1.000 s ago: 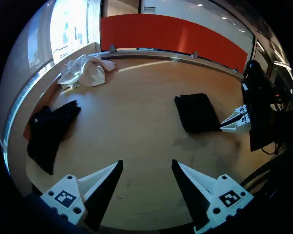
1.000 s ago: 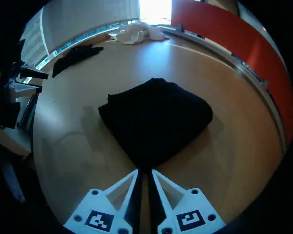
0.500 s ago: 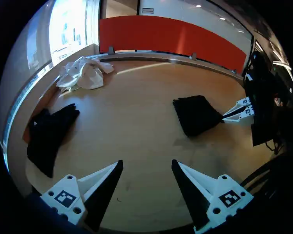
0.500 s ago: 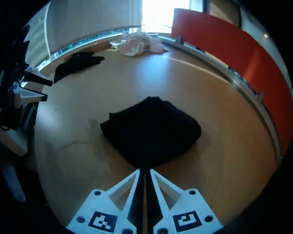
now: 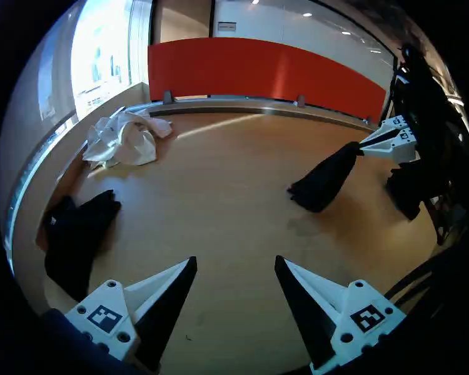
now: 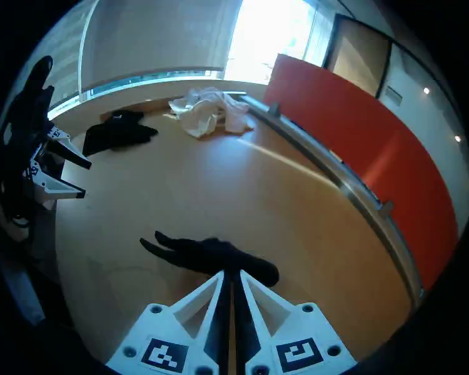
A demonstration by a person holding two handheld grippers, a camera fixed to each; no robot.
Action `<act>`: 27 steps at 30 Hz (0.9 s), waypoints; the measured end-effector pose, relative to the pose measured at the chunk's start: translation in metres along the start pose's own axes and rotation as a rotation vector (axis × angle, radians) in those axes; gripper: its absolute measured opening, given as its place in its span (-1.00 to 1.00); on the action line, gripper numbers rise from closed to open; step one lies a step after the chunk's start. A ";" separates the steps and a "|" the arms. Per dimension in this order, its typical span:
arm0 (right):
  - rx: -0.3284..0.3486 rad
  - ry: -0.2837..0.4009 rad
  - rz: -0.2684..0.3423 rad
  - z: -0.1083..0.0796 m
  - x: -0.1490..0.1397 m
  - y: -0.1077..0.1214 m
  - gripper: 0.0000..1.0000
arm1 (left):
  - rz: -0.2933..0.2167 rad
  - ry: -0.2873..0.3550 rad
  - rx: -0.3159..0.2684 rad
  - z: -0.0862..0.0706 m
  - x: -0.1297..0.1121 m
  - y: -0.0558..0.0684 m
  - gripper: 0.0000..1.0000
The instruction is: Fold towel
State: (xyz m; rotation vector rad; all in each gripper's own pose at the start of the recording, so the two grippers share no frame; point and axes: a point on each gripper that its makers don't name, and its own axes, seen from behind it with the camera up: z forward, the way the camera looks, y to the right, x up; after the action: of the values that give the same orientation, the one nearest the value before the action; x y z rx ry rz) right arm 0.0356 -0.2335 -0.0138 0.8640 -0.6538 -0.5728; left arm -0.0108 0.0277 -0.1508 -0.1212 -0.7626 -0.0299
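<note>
A folded black towel (image 5: 325,178) hangs from my right gripper (image 5: 361,145), lifted at one end while its lower end still rests on the wooden table (image 5: 228,187). In the right gripper view the same black towel (image 6: 212,255) droops just beyond the fingertips, and my right gripper (image 6: 231,278) is shut on its near edge. My left gripper (image 5: 234,265) stands open low over the table's near side, nothing between its fingers. It also appears at the far left as the left gripper (image 6: 81,181) in the right gripper view, held by a dark-sleeved arm.
A crumpled white cloth (image 5: 125,128) lies at the table's far left corner, seen again as the white cloth (image 6: 206,109). Another black cloth (image 5: 75,228) lies on the left edge. An orange panel (image 5: 266,69) with a metal rail backs the table.
My right gripper has risen with the black towel, pulling it up off the table so it hangs and stretches out. The left gripper has stayed open in place.
</note>
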 end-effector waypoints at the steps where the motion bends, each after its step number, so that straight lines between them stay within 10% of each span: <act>1: -0.006 0.005 -0.004 -0.004 0.004 0.004 -0.95 | 0.002 0.003 -0.003 0.000 0.002 0.001 0.84; 27: -0.150 -0.017 0.046 -0.097 -0.031 0.110 -0.96 | 0.074 0.023 -0.076 0.019 0.034 0.049 0.84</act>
State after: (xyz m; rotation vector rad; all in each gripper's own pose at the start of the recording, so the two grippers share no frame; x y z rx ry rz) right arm 0.1057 -0.1063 0.0217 0.7025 -0.6359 -0.5801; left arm 0.0041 0.0788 -0.1187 -0.2204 -0.7336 0.0098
